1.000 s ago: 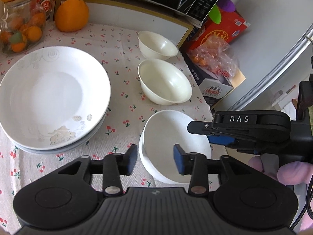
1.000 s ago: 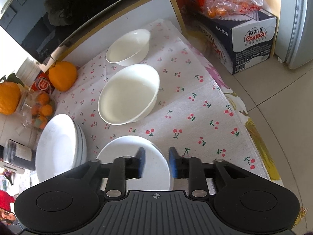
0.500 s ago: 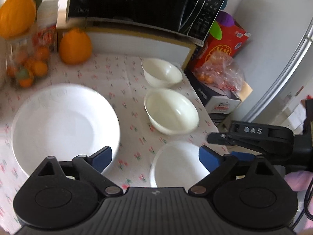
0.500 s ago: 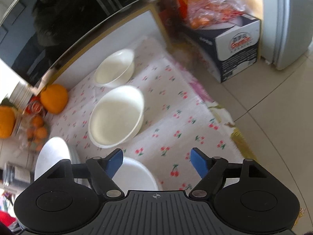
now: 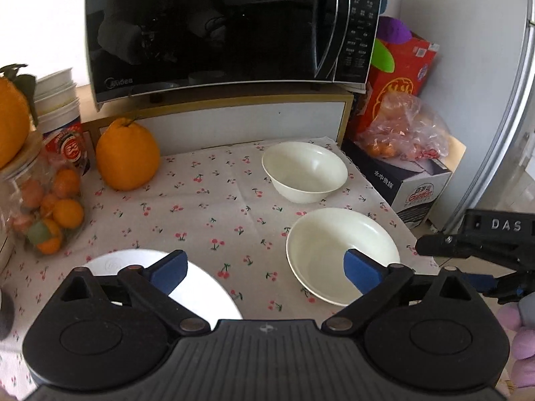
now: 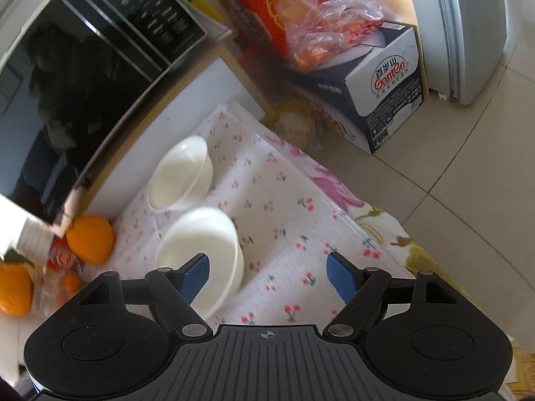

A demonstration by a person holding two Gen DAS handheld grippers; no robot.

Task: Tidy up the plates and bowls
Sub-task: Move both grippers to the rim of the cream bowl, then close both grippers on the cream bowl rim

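Two cream bowls stand on the cherry-print cloth (image 5: 214, 220): a small deep bowl (image 5: 304, 170) at the back and a wider bowl (image 5: 334, 250) in front of it. A white plate (image 5: 207, 290) lies at the lower left, half hidden behind my left gripper (image 5: 264, 272). That gripper hovers open, one pad over the plate and one over the wide bowl's rim. My right gripper (image 6: 269, 279) is open too, above bare cloth, its left pad in front of the wide bowl (image 6: 200, 244), with the small bowl (image 6: 180, 173) beyond. Its black finger (image 5: 468, 245) shows at the right of the left wrist view.
A black microwave (image 5: 214, 30) sits on a shelf behind the cloth. A big orange (image 5: 127, 157) and a jar of small oranges (image 5: 43, 207) stand at the left. Boxes (image 6: 384, 87) and a bag of oranges (image 6: 321, 23) sit right of the table edge, with tiled floor and a fridge (image 6: 474, 33) beyond.
Both grippers' jaws have spread from narrow to wide. Both views have pulled back and tilted up, and the nearest white bowl has dropped out of sight.
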